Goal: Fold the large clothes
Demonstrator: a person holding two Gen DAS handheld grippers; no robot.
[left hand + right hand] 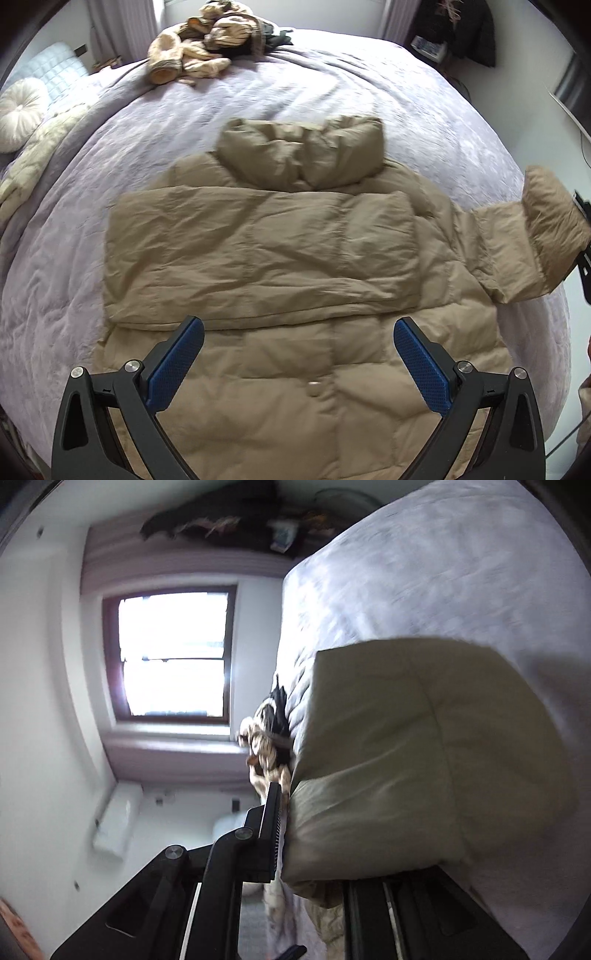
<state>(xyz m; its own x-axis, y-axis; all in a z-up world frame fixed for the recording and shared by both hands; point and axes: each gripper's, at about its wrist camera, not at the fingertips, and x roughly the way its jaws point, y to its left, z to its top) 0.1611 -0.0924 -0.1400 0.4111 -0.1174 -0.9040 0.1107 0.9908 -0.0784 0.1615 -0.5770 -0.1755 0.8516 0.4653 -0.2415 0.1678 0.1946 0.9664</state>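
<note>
A tan puffer jacket (280, 266) lies front up on the lilac bedspread (295, 92). Its left sleeve is folded across the chest. My left gripper (299, 354) hovers open and empty over the jacket's lower front. My right gripper (583, 236) shows at the right edge of the left wrist view, shut on the cuff of the right sleeve (550, 229), which is lifted and bent. In the right wrist view the tan sleeve (424, 768) fills the space between the black fingers (271, 834); the view is rolled sideways and blurred.
A pile of beige and dark clothes (210, 40) lies at the bed's far edge. A round white cushion (20, 114) and a cream blanket (33, 162) sit at the left. A window (173, 653) and a wall unit (116, 819) show in the right wrist view.
</note>
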